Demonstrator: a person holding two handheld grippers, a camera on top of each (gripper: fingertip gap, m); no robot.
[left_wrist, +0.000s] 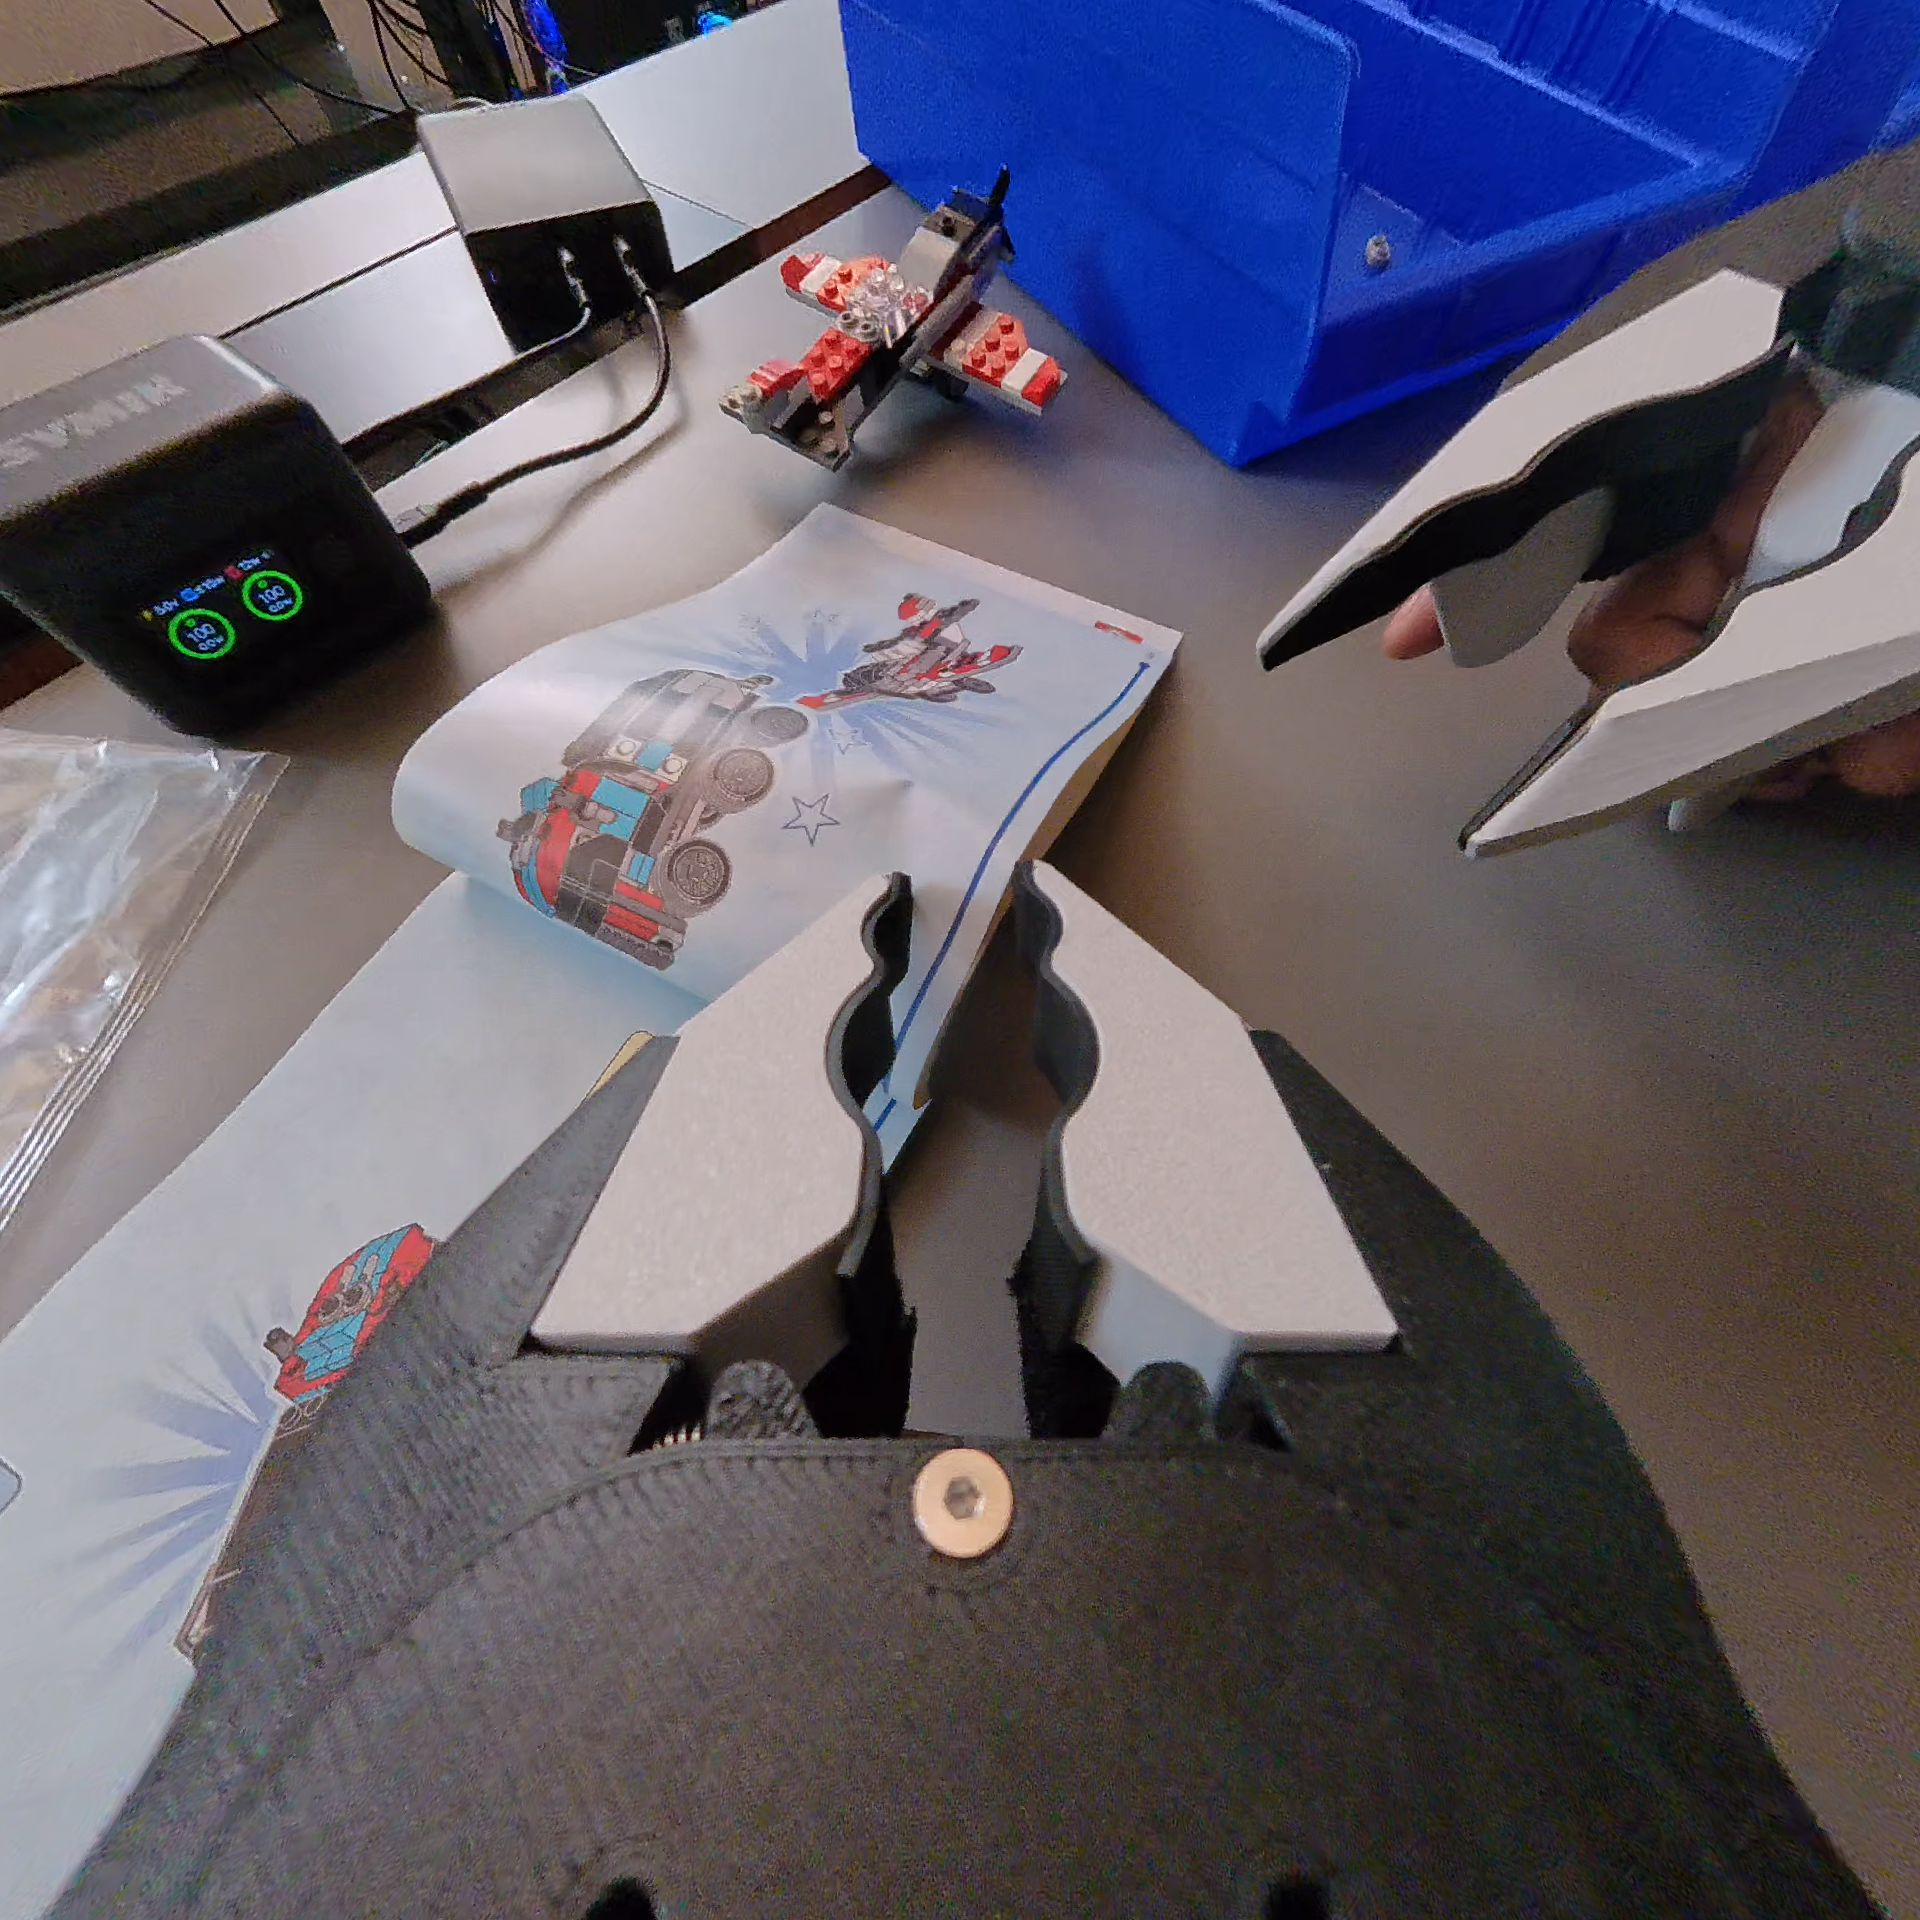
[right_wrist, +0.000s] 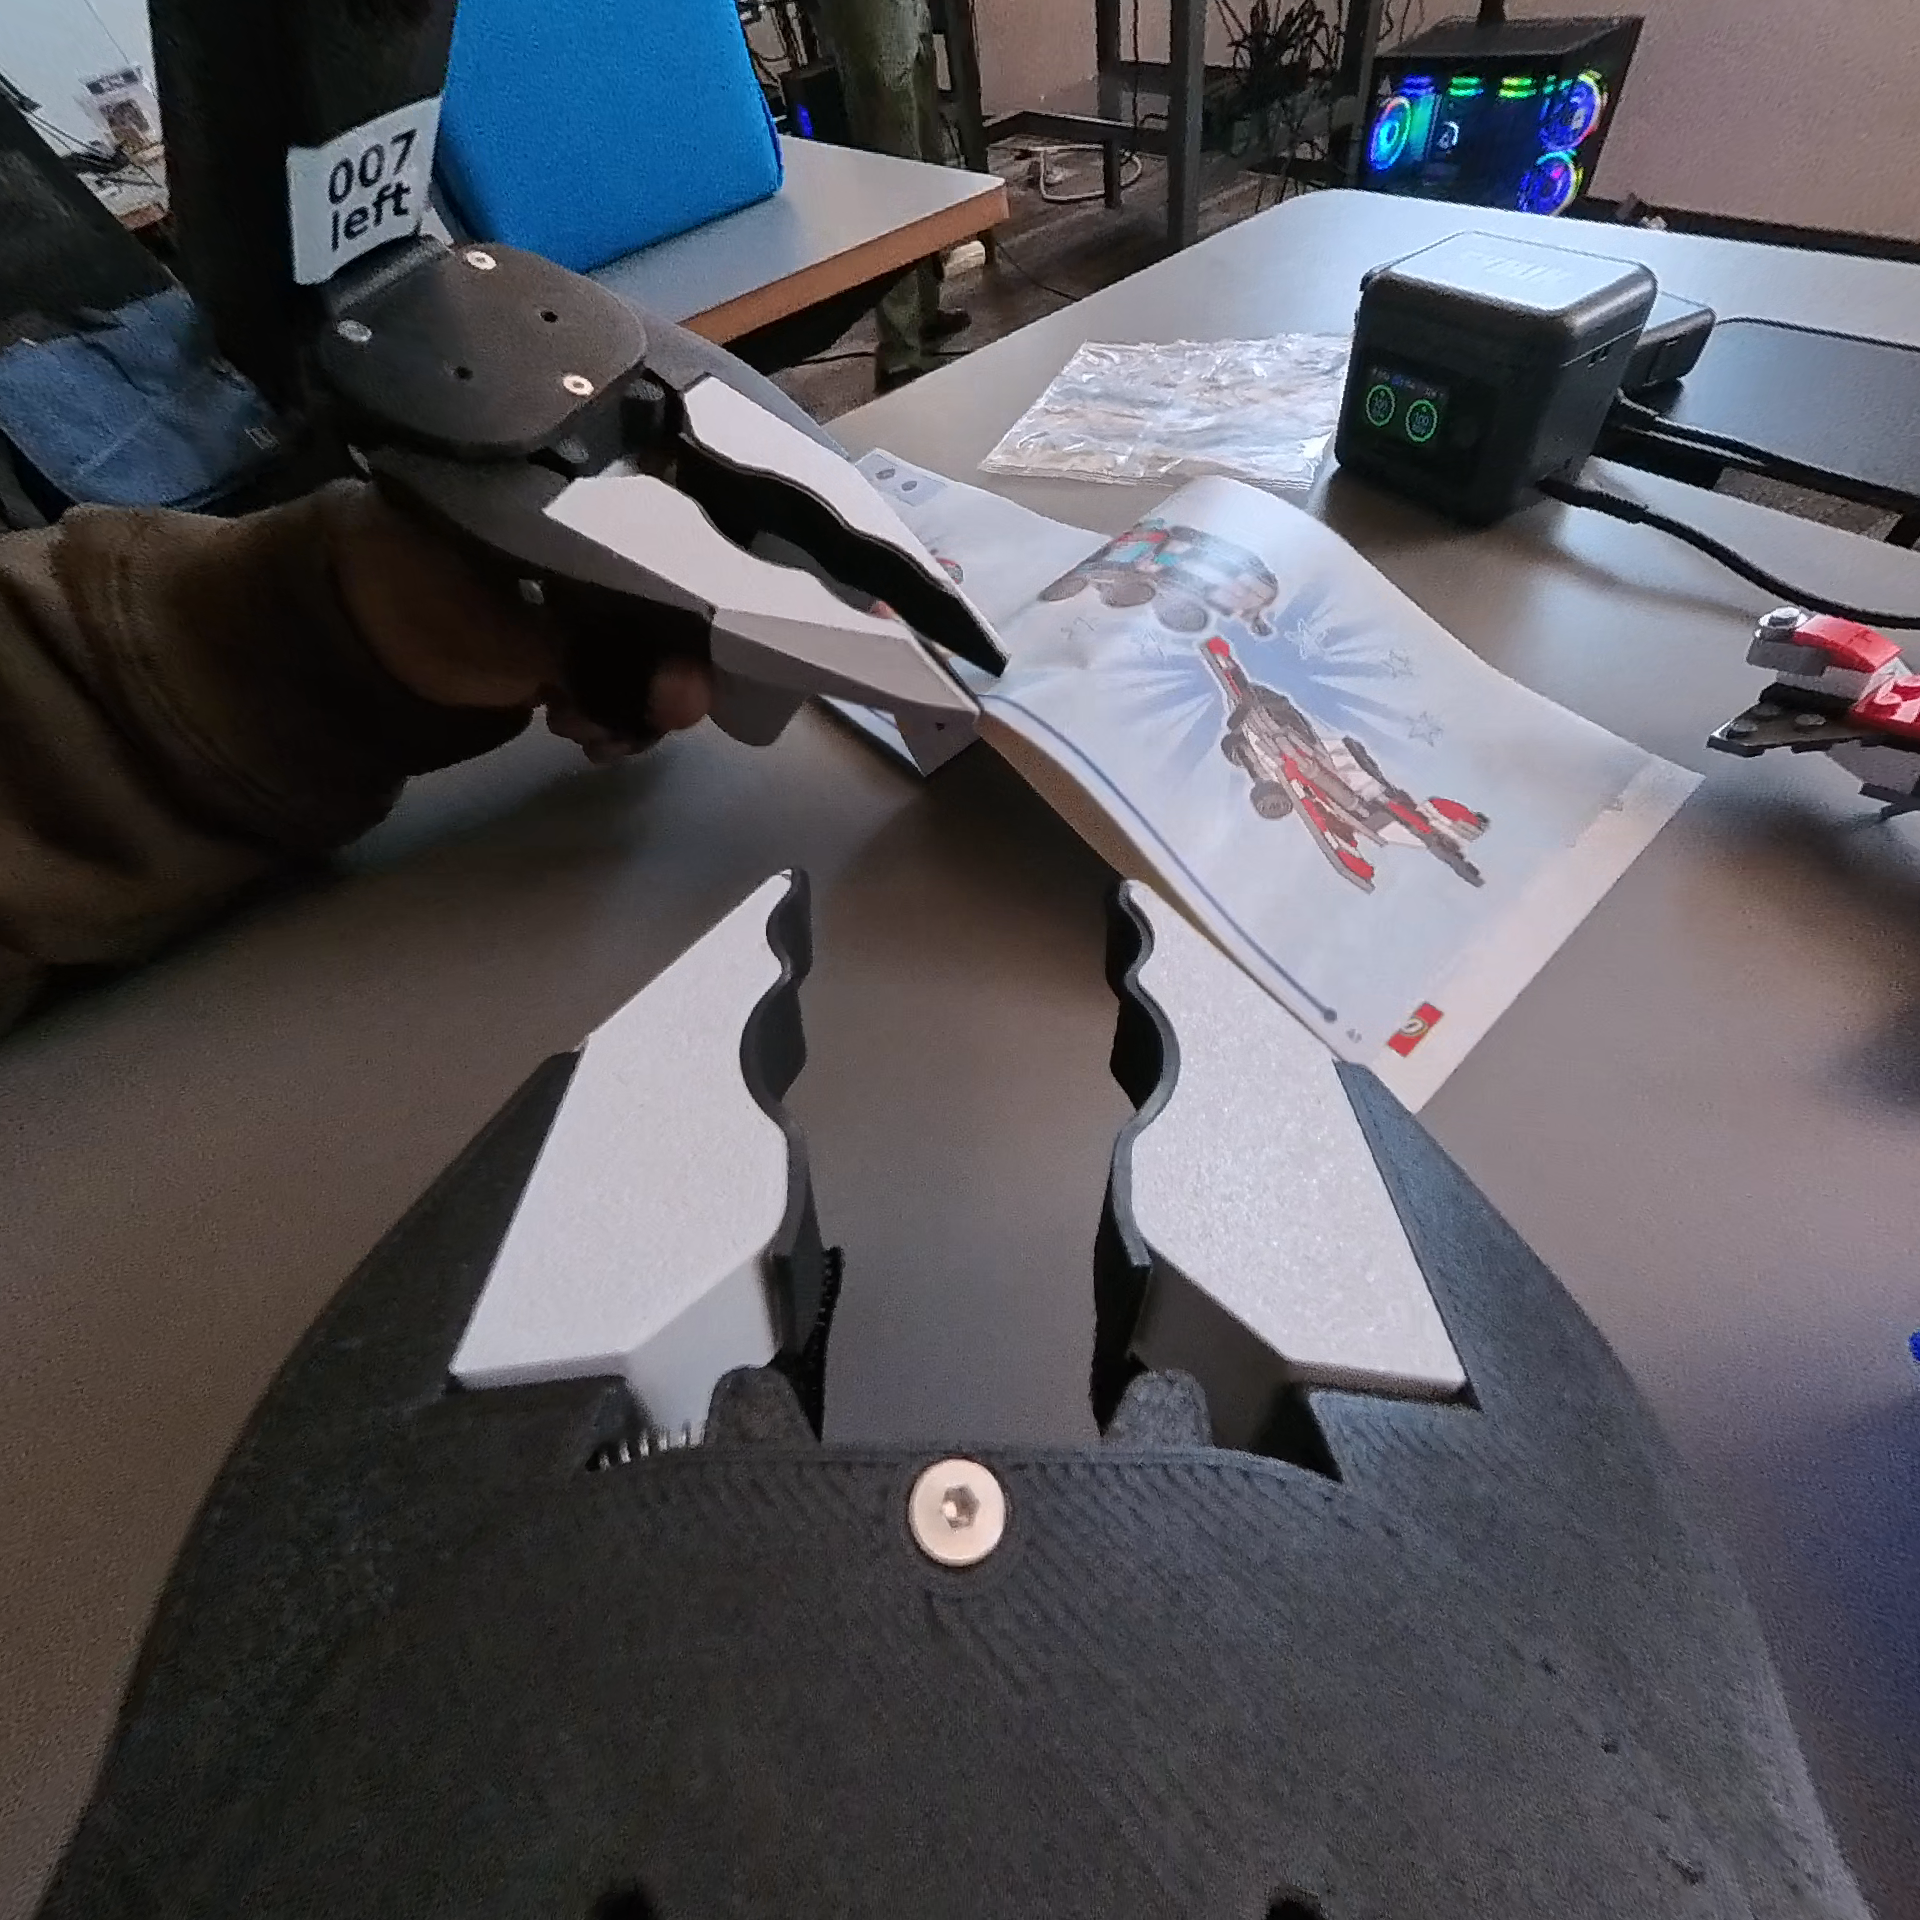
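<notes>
An open instruction booklet (left_wrist: 727, 727) with pale blue pages lies on the grey table (left_wrist: 1455, 1143). My left gripper (left_wrist: 961, 883) is at the booklet's near right edge. Its fingers are closed on a few pages there and hold that edge lifted off the table. The right wrist view shows the same: the left gripper (right_wrist: 977, 686) pinches the raised page edge of the booklet (right_wrist: 1299, 727). My right gripper (right_wrist: 956, 894) is open and empty, low over bare table beside the booklet's corner. It also shows at the right of the left wrist view (left_wrist: 1363, 748).
A red, white and grey brick plane (left_wrist: 894, 332) stands beyond the booklet, next to a blue plastic bin (left_wrist: 1247, 208). A black power box with a lit screen (left_wrist: 187, 540), cables and a clear plastic bag (left_wrist: 83, 883) lie to the left. Across from one pair of fingers to the other is roughly 7 cm.
</notes>
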